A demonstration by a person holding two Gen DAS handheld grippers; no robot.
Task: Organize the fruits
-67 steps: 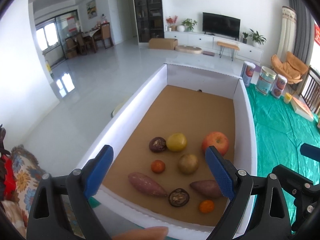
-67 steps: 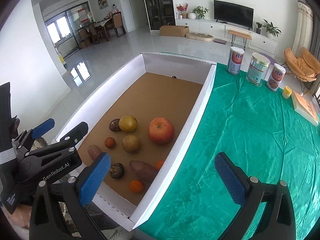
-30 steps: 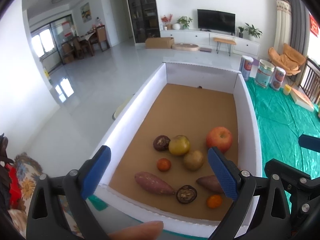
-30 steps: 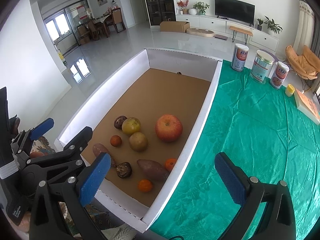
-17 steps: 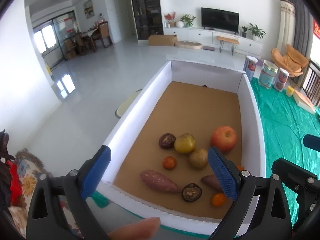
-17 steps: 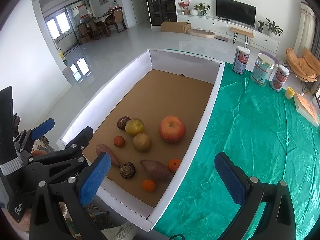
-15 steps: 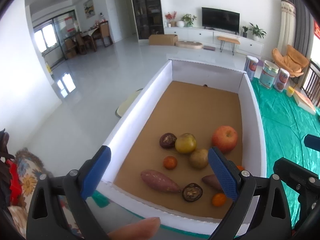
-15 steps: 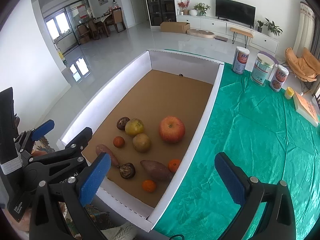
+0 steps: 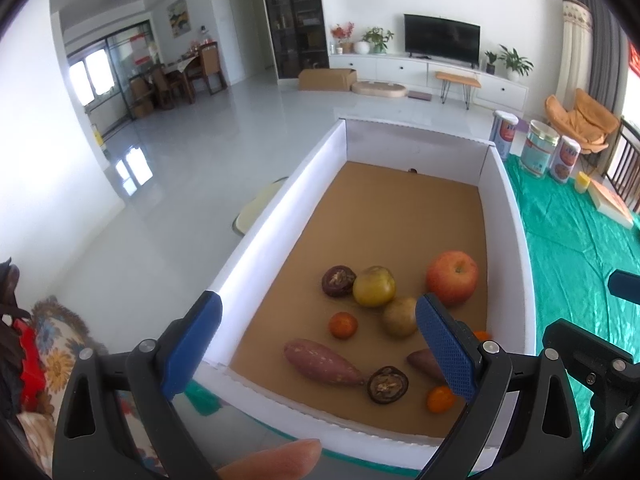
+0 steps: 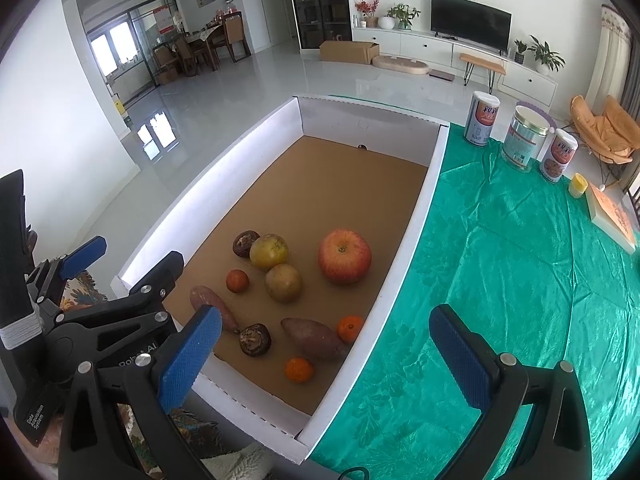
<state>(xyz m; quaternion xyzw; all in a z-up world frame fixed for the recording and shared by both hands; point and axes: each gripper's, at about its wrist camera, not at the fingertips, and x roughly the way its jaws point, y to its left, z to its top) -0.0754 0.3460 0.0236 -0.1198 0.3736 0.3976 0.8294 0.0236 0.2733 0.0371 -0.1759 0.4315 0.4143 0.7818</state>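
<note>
A white-walled cardboard box [image 9: 256, 240] [image 10: 404, 256] holds loose produce at its near end. In it lie a red apple [image 9: 452, 278] [image 10: 345, 256], a yellow-green fruit [image 9: 374, 286] [image 10: 269, 252], a brown round fruit [image 9: 399, 317] [image 10: 283, 283], two sweet potatoes [image 9: 320, 362] [image 10: 314, 338], dark passion fruits [image 9: 387, 385] [image 10: 255, 340] and small oranges [image 9: 343, 325] [image 10: 298, 370]. My left gripper [image 9: 318, 350] is open and empty above the box's near wall. My right gripper [image 10: 326, 354] is open and empty above the near right corner.
A green cloth [image 10: 520, 280] covers the table right of the box. Three tins [image 10: 520, 144], a small yellow cup [image 10: 578, 190] and a book [image 10: 612, 216] stand at its far side. Beyond the box's left wall the floor [image 9: 180, 184] drops away.
Both grippers have drawn slightly back and up from the box, so the fruit sits further ahead in both views. Both stay open. No fruit has moved.
</note>
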